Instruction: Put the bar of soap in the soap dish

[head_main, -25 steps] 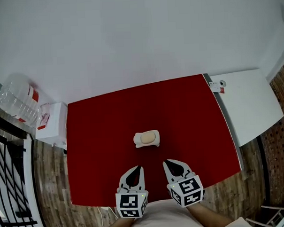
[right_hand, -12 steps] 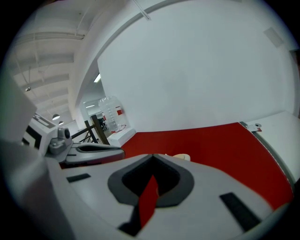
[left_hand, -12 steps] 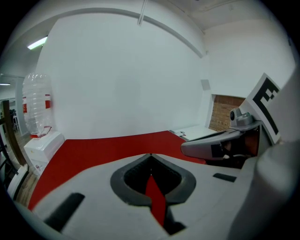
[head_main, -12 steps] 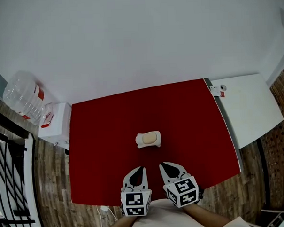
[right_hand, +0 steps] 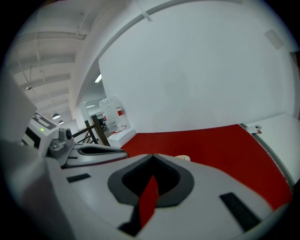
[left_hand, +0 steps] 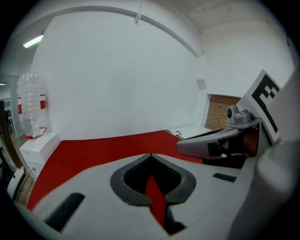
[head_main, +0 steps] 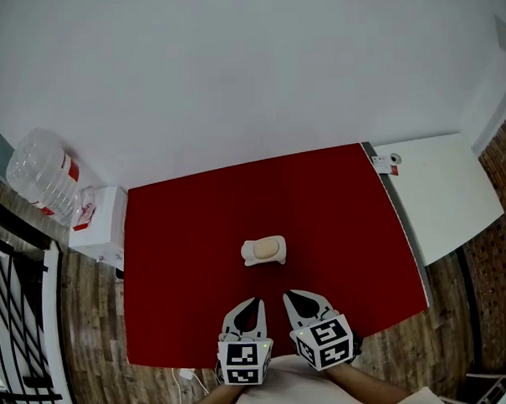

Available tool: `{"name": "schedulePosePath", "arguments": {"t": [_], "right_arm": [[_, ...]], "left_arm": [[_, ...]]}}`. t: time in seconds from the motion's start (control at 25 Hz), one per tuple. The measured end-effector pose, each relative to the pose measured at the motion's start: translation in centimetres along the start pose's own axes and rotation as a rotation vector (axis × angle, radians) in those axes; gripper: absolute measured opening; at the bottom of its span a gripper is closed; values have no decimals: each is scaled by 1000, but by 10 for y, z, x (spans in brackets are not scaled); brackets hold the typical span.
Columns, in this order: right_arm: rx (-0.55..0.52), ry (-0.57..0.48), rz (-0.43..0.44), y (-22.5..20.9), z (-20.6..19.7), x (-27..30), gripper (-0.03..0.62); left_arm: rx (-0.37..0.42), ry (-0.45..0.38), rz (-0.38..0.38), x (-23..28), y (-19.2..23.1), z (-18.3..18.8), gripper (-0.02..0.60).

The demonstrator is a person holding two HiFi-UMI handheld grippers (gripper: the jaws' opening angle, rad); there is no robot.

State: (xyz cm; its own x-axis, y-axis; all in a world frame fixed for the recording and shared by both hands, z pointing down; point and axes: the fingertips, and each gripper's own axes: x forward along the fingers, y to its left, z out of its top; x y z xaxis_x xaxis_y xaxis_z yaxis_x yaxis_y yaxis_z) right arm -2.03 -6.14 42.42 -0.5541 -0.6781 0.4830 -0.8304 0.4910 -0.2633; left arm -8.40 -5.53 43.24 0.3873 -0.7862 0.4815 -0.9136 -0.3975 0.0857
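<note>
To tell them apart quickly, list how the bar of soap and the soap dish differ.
The bar of soap is beige; the soap dish is white. The soap is a smooth oval; the dish is wider, its rim showing round the soap. The soap lies in the dish; the dish stands on the red table. Both are small and pale.

In the right gripper view, all but a pale sliver of the soap dish (right_hand: 183,158) is hidden behind the right gripper (right_hand: 151,158). The far right label (head_main: 388,160) is too small to be read.
</note>
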Motion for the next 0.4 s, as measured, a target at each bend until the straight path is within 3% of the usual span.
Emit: {"name": "schedulePosePath", "arguments": {"t": [0.4], "right_arm": [[-15,3,3,4,0,-1,3]], "left_arm": [[-3,-8,-1,-3,3,1,6]]}}
